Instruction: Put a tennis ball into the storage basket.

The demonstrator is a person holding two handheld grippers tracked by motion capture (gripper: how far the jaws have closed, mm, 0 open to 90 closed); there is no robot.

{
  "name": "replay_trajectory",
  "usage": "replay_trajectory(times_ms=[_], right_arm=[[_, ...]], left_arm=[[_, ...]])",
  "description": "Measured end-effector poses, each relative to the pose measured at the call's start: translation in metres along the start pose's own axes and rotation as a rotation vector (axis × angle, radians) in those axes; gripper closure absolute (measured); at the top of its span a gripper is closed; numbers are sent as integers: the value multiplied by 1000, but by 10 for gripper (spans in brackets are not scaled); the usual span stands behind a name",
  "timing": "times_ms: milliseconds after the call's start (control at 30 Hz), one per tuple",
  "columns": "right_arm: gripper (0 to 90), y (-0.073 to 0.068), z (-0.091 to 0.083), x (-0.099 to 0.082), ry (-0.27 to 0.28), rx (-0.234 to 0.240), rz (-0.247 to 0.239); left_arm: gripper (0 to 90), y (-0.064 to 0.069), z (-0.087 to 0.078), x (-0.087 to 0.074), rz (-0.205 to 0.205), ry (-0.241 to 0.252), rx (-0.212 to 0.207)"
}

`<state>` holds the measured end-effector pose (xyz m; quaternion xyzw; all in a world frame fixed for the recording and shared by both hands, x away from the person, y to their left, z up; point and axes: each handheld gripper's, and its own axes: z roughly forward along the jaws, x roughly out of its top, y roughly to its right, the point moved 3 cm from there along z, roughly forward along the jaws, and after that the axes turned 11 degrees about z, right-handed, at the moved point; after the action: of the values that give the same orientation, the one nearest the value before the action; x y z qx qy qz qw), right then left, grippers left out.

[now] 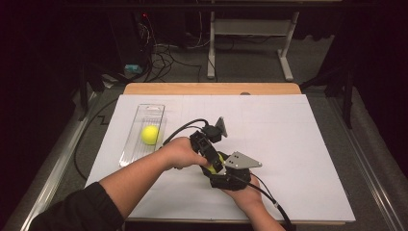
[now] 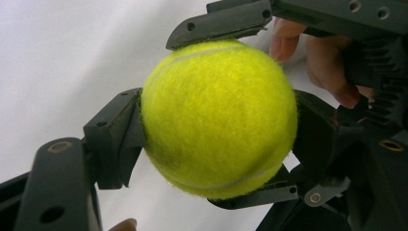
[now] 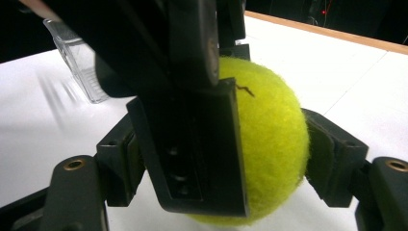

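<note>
Ball [image 2: 219,118]: felted, light, springy, grippy; best taken across its widest girth. Location: just above the surface [image 1: 298,144], 6 o'clock of centre, well apart from the tray [image 1: 139,113] at 9 o'clock, which holds a second ball [image 1: 149,134].
Left tongs [image 1: 214,163]: clamped on ball, reaching in from 9 o'clock.
Right tongs [image 3: 219,159]: clamped on ball crosswise to the left pair, hand at 6 o'clock.

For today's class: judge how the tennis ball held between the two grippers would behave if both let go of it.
The tennis ball is round, so it would probably roll across the white table sheet. Its fuzzy felt likely grips well: the left gripper and right gripper both clamp it without visible slipping. It looks undented, so probably fairly firm.
</note>
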<state>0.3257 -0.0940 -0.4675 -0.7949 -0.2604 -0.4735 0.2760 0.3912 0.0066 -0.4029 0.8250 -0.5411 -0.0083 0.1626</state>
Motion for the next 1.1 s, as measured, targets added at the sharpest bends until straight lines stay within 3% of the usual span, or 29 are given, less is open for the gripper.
replay_trajectory(times_ms=[467,1100], right_arm=[[236,1,1,0,2,-5,-7],[54,3,4,-2,-9,-18,10]], left_arm=[[268,0,-1,0,1,-1,-1],[268,-2,-2,-2,-6,6,10]])
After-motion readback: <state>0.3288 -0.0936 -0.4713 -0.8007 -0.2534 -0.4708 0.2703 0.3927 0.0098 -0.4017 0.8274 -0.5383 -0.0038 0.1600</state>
